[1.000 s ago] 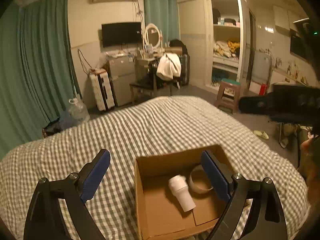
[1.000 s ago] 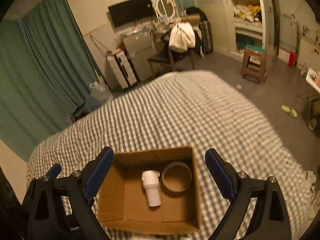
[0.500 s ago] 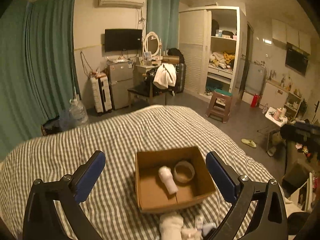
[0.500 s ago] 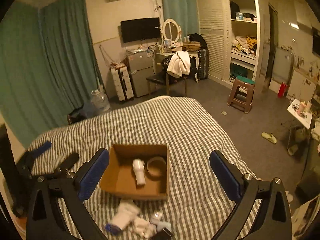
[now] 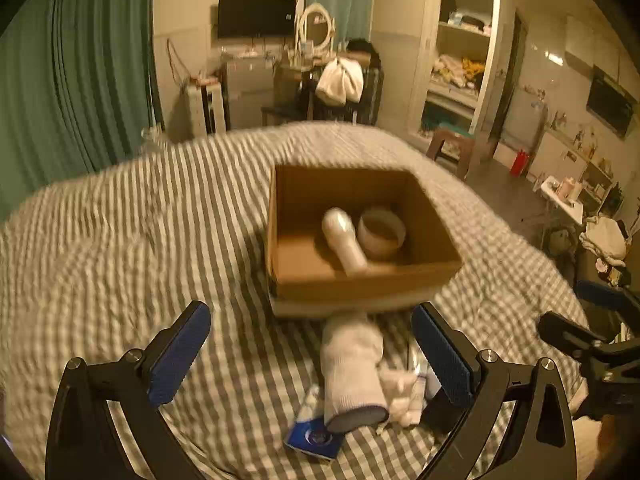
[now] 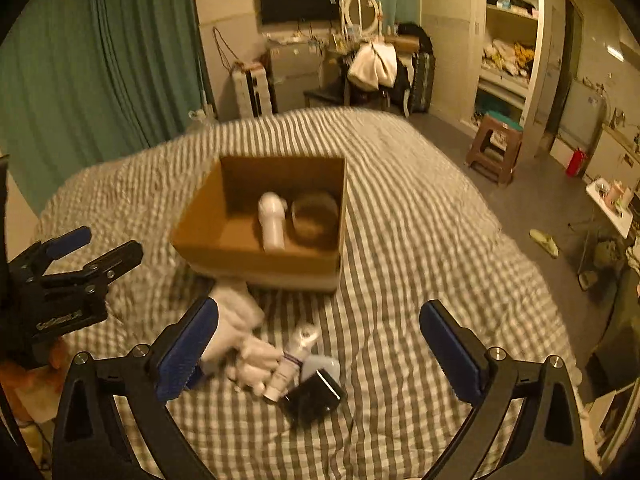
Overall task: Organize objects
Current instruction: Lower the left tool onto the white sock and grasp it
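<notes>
On the grey-and-white checked bedspread [image 5: 140,220], an open brown cardboard box [image 5: 360,280] is sitting ahead of both my grippers, well past the fingertips. Inside it a white plastic bottle [image 5: 344,240] is lying on its side, touching a round white tape roll [image 5: 382,234] just right of it.

My left gripper [image 5: 310,354] is hovering with its jaws spread wide, gripping nothing. A rolled white sock [image 5: 352,368] is lying between its blue pads, nearer the right one, not touching either. A blue flat packet [image 5: 314,438] is sticking out from under the sock's near end. A crumpled white cloth [image 5: 402,394] is lying just beside the sock, by the right pad.

My right gripper [image 6: 320,344] is also hanging wide open and empty. The loose pile is sitting between its fingers, toward the left one: a white squeeze tube [image 6: 292,360] is lying tilted, its lower end next to a black glossy rectangular device [image 6: 314,398]. A pale blue flat case [image 6: 322,366] is peeking out from behind the device. The sock is sitting right at the left pad there; I can't tell if it's touching. Both views are motion-blurred.
</notes>
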`<state>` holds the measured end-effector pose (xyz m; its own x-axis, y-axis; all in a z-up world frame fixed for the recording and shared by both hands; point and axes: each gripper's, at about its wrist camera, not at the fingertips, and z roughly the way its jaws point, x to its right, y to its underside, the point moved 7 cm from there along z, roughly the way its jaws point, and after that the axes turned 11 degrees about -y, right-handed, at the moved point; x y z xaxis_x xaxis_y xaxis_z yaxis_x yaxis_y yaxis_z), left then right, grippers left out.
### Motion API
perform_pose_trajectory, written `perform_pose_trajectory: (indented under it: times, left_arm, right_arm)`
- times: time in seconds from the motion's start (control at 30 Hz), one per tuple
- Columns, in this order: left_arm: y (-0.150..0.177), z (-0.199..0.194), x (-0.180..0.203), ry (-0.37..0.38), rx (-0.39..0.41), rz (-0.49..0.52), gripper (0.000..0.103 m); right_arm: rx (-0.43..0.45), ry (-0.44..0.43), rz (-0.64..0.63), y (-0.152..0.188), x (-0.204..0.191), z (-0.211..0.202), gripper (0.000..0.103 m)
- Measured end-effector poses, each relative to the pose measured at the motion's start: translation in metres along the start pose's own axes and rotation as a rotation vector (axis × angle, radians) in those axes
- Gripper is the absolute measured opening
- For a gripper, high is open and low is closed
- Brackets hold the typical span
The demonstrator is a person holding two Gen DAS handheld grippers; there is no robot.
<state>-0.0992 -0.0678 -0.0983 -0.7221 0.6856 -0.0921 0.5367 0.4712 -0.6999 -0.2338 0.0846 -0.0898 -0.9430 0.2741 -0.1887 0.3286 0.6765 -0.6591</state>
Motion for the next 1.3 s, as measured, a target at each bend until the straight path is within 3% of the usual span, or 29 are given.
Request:
perform_pose_trajectory:
  times: [0.3, 0.5, 0.63, 0.7, 0.8, 0.87, 0.93, 1.03, 1.3]
  left_arm:
    - [0.060, 0.063, 0.025, -0.042, -0.097, 0.093, 0.103]
    - [0.073, 0.086, 0.034, -0.020, -0.127, 0.099, 0.103]
    - [0.081, 0.098, 0.045, 0.006, -0.155, 0.122, 0.103]
    - [0.085, 0.105, 0.048, 0.009, -0.169, 0.131, 0.098]
    - [0.093, 0.111, 0.055, 0.039, -0.200, 0.153, 0.078]
    - [0.095, 0.109, 0.061, 0.052, -0.192, 0.178, 0.058]
    - [0.095, 0.102, 0.068, 0.058, -0.163, 0.215, 0.049]
    - [0.097, 0.095, 0.072, 0.036, -0.131, 0.256, 0.044]
    - [0.093, 0.067, 0.046, 0.058, -0.116, 0.197, 0.041]
  right_arm:
    - [-0.270, -0.032, 0.051, 0.077, 0.033, 0.108, 0.101]
    - [-0.397, -0.087, 0.104, 0.115, 0.041, 0.138, 0.100]
    - [-0.435, -0.089, 0.075, 0.128, 0.037, 0.149, 0.093]
    - [-0.443, -0.098, 0.065, 0.132, 0.035, 0.150, 0.091]
    - [-0.447, -0.110, 0.044, 0.134, 0.031, 0.147, 0.080]
    - [-0.452, -0.128, 0.038, 0.136, 0.027, 0.145, 0.072]
    - [-0.455, -0.123, 0.014, 0.138, 0.023, 0.143, 0.070]
    - [-0.450, -0.112, -0.015, 0.139, 0.018, 0.142, 0.070]
    - [-0.425, -0.084, -0.023, 0.135, 0.015, 0.126, 0.067]
